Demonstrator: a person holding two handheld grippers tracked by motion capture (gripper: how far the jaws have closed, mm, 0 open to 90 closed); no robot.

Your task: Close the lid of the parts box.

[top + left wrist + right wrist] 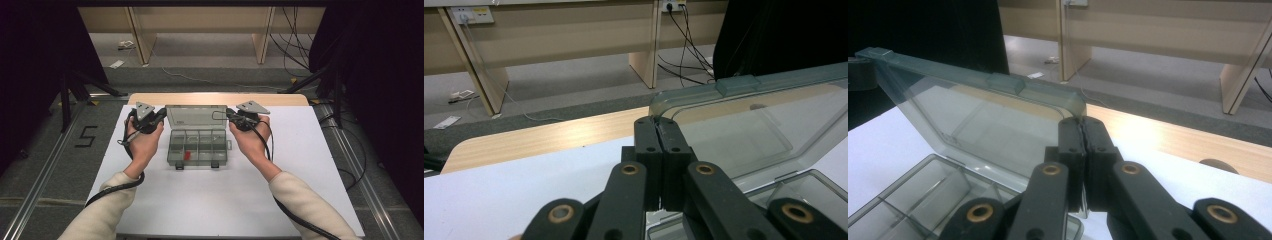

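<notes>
**Both grippers clamped on the corners of an open organiser lid**

High view: a clear grey plastic compartment box (199, 146) sits in the middle of the white surface (300, 165), its transparent hinged lid (196, 117) swung up and leaning toward the far edge. A small red piece (187, 155) lies in one of the front compartments, left of centre. The left gripper (161, 114), held in the person's left hand (144, 140), meets the lid at its left far corner; the right gripper (229, 114), held in the right hand (252, 137), meets the right far corner. Each gripper carries a grey three-cornered plate on top, and a black cable trails back from each along the cream sleeves. Beyond the white surface a strip of pale wooden tabletop (215, 98) shows.

Left gripper view: the two black jaws are clenched together, with the edge of the lid (744, 125) pinched between their tips at its rounded corner. The lid stretches off to the right, tilted, with the box's tray (809, 192) below it at the lower right. Grey floor and wooden furniture legs lie behind.

Right gripper view: the jaws are likewise clenched, biting the lid (978, 115) at its near rounded corner. The lid runs off to the left, and the divided compartments of the box (923, 200) show beneath it at the lower left.
</notes>
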